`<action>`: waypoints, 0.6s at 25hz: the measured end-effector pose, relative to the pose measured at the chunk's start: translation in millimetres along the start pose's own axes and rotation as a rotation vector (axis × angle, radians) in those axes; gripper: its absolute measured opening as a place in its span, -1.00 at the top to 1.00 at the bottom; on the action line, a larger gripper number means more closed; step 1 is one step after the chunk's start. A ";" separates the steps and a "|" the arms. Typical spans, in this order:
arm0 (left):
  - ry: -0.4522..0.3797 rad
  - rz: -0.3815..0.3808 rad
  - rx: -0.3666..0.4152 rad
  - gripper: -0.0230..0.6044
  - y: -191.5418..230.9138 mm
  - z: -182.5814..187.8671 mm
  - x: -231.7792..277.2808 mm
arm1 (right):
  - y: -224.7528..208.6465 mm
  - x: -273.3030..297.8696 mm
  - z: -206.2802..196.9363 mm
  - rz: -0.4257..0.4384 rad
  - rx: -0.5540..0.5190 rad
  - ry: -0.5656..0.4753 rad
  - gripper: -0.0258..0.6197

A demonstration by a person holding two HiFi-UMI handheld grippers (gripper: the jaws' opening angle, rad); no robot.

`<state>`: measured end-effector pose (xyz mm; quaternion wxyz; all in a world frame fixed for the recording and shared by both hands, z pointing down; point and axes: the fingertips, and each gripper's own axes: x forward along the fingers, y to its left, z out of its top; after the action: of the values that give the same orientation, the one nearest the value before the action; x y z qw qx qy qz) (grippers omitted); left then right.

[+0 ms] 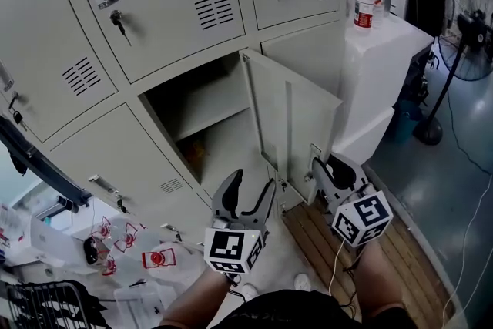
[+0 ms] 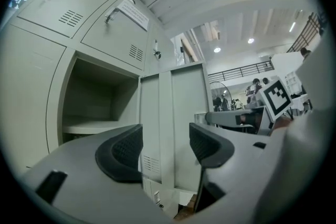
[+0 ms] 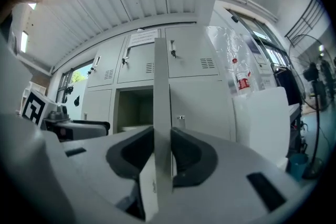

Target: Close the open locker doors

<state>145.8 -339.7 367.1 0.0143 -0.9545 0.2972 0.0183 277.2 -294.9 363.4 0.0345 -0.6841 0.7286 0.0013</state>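
One grey locker door [image 1: 296,127] stands swung out from its open compartment [image 1: 204,115], which holds a shelf. My right gripper [image 1: 323,168] is at the door's free edge near its latch. In the right gripper view the door edge [image 3: 161,81] runs upright between the two pads, and my right gripper [image 3: 162,152] is shut on it. My left gripper [image 1: 253,185] hangs open just left of the door and in front of the compartment, holding nothing. In the left gripper view the door's inner face [image 2: 176,113] shows beyond my open left gripper [image 2: 165,149].
Closed lockers with keys in their locks [image 1: 117,21] surround the open one. A white cabinet [image 1: 385,73] stands right of the door with water bottles [image 1: 368,0] on top. A floor fan [image 1: 466,35] is at the far right. Bags and clutter [image 1: 115,243] lie lower left.
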 end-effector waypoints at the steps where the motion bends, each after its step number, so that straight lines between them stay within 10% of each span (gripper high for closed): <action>1: -0.002 0.005 0.000 0.06 0.1 0.2 0.5 | 1.2 0.2 -0.6 0.008 -0.007 0.003 0.61; 15: -0.020 0.037 -0.010 0.06 10.2 4.8 -5.6 | 15.3 0.3 -0.9 0.030 -0.009 0.007 0.61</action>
<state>135.2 -344.7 362.4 0.0121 -0.9486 0.3148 0.0296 261.9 -294.3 363.6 0.0291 -0.6731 0.7390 0.0028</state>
